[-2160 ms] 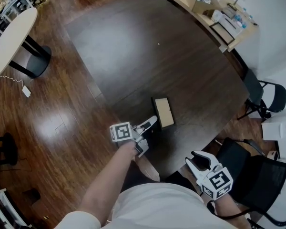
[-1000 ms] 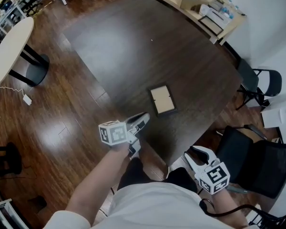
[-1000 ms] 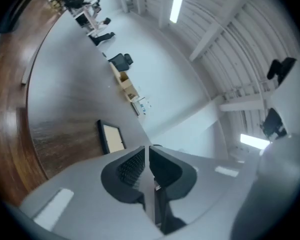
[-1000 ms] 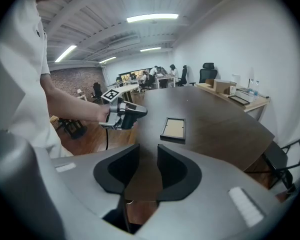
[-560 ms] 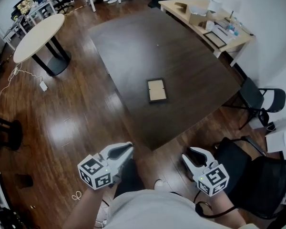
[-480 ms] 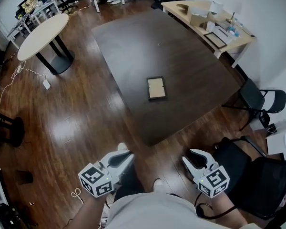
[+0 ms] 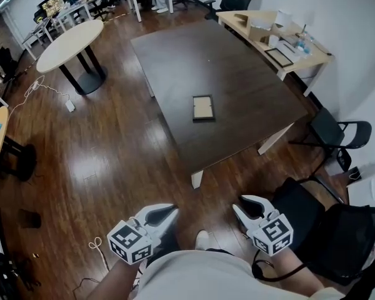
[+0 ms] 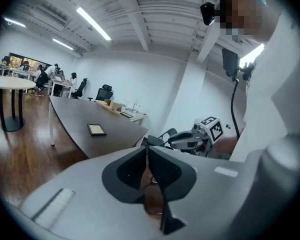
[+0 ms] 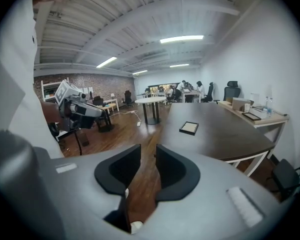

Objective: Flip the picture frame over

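Head view: picture frame lies flat on dark table, upper centre, well apart from both grippers at bottom. Jaws: left gripper just closed, empty; right gripper slightly apart, empty.

- A round pale table is standing on the wooden floor.
- A black chair is sitting near the dark table, at its corner.

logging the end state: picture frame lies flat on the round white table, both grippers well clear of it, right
Wrong table. The head view shows the picture frame lying flat on the dark table, not the round white table. The left gripper and right gripper are indeed well clear of it.
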A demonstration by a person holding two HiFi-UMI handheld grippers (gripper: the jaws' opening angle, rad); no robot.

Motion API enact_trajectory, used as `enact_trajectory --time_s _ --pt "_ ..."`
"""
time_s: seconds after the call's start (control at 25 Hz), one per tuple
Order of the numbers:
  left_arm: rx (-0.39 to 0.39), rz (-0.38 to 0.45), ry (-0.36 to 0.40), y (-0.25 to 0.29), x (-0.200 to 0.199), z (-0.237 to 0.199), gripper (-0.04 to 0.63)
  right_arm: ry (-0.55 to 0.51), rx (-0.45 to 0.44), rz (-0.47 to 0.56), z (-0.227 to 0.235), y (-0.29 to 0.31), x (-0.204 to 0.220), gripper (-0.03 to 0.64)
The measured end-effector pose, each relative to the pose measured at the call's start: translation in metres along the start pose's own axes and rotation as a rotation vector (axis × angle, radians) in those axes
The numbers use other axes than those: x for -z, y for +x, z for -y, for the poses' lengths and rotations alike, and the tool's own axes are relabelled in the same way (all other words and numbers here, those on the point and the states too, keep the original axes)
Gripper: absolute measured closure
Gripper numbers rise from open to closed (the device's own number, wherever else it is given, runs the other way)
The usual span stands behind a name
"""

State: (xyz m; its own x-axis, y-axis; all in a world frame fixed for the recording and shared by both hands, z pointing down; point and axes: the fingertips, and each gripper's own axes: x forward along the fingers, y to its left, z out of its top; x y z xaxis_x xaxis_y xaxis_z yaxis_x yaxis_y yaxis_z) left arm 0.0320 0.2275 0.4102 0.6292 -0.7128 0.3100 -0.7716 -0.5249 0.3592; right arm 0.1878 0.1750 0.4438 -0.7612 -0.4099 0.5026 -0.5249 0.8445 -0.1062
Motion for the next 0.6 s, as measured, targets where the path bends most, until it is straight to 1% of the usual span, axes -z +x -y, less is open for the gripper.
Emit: enact_trajectory --time_s 0.12,0.28,0.44,0.6 --pt "-0.005 0.020 0.002 -0.007 -0.002 0.008 0.578 -0.018 0.007 -0.001 -0.006 -0.005 0.001 0.518" --pt "-0.025 0.010 0.024 -0.014 0.007 0.017 0.578 -0.046 0.004 0.008 -0.011 -0.014 0.002 0.519" --pt "-0.033 0.000 0.015 -0.019 0.016 0.022 0.578 -0.065 -0.007 0.010 -0.019 -0.020 0.005 0.519" --pt "-0.035 0.014 0.003 -0.018 0.016 0.025 0.578 -0.065 -0.007 0.004 -0.022 -0.026 0.008 0.519"
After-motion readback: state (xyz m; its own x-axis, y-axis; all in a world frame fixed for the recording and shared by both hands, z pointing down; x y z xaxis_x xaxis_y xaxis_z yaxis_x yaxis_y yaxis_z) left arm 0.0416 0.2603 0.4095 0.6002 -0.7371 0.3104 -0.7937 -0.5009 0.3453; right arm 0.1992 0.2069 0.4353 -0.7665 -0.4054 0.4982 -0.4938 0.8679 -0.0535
